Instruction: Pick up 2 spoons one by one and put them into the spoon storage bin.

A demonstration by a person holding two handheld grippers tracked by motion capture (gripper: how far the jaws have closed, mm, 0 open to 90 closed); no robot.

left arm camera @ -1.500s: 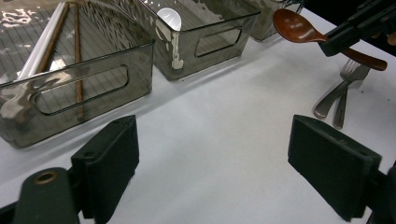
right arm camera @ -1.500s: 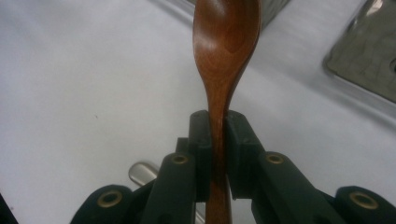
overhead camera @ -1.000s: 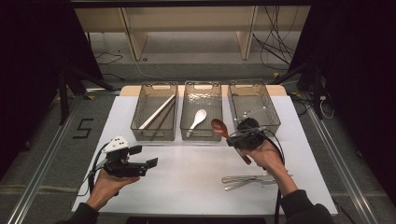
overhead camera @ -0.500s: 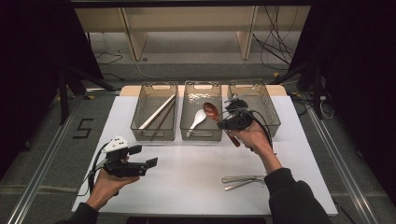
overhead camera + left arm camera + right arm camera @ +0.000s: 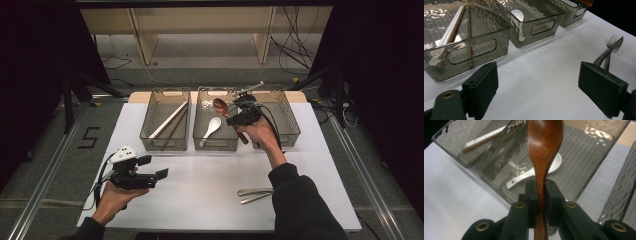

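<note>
A: Where's the brown wooden spoon (image 5: pixel 545 142)?

B: Pinched by its handle in the right gripper (image 5: pixel 540 195), bowl ahead, above the clear middle bin (image 5: pixel 202 141); likely light, stiff, smooth.

A: Left gripper (image 5: pixel 536 85)?

B: Spread, empty.

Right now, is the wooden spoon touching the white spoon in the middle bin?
Apart. The high view shows the wooden spoon held aloft by the right gripper, above the white spoon lying in the bin.
</note>
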